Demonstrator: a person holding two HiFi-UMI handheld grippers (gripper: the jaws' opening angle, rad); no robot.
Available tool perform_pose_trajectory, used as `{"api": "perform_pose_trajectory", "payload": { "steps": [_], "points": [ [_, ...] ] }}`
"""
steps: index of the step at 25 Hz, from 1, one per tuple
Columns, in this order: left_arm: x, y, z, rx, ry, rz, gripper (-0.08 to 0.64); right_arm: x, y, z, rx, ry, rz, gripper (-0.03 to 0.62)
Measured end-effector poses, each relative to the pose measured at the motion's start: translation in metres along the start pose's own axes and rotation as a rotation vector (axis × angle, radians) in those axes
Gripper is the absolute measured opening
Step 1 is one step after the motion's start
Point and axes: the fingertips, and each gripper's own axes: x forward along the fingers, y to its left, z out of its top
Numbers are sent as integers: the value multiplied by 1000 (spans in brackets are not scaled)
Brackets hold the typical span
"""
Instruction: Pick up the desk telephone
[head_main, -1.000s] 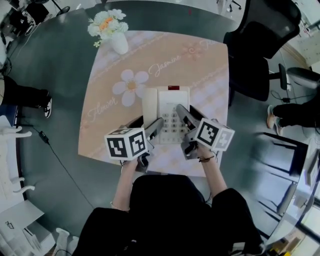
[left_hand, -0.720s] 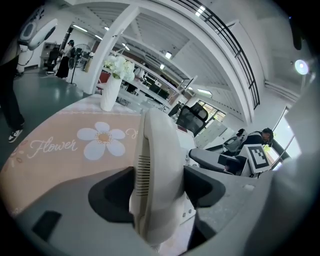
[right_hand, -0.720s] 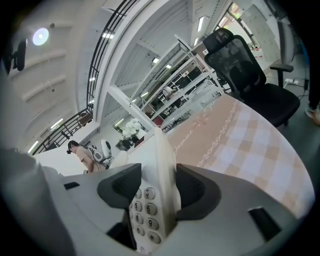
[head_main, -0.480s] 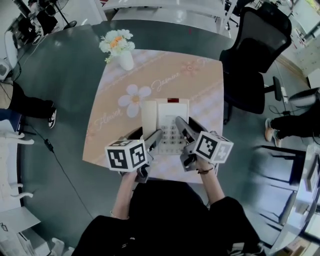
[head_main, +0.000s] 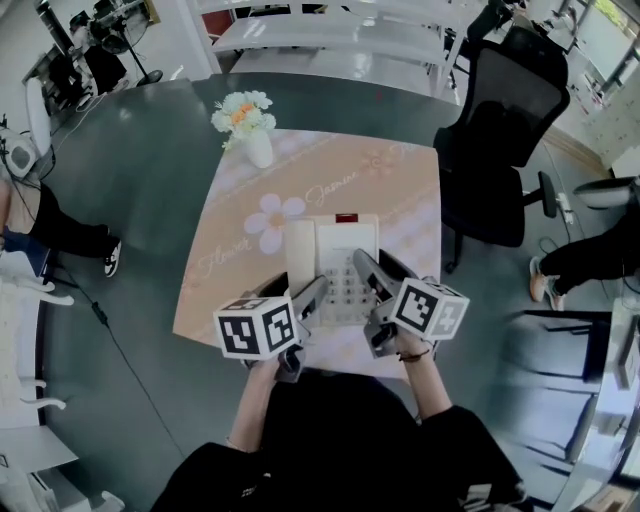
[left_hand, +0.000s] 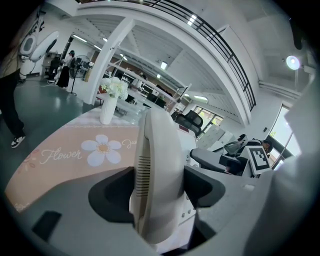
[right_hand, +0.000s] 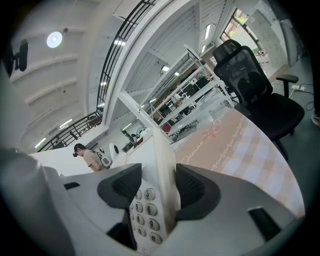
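Observation:
A white desk telephone (head_main: 335, 255) with a red strip at its far end is held between my two grippers over the pink flowered tablecloth (head_main: 400, 190). My left gripper (head_main: 295, 296) is shut on the handset (left_hand: 156, 160) along the phone's left side; the handset fills the gap between the jaws of the left gripper (left_hand: 160, 187). My right gripper (head_main: 378, 270) is shut on the phone's right edge, and the keypad (right_hand: 142, 215) shows just left of the clamped edge in the right gripper (right_hand: 157, 192). The phone looks raised a little off the cloth.
A white vase of flowers (head_main: 255, 140) stands at the table's far left corner. A black office chair (head_main: 505, 130) is right of the table. People's legs show at the left edge (head_main: 60, 235) and the right edge (head_main: 585, 265). Grey floor surrounds the table.
The table looks smaller and further off while the phone and both grippers keep their size and grip: the phone has come up with the head view. Both grips are unchanged.

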Motion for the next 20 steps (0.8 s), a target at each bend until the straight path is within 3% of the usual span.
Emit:
{"api": "perform_pose_trajectory", "payload": {
  "steps": [20],
  "points": [
    [-32, -31, 19, 29, -80, -21, 299, -28, 34, 28, -49, -64, 59, 199]
  ]
}}
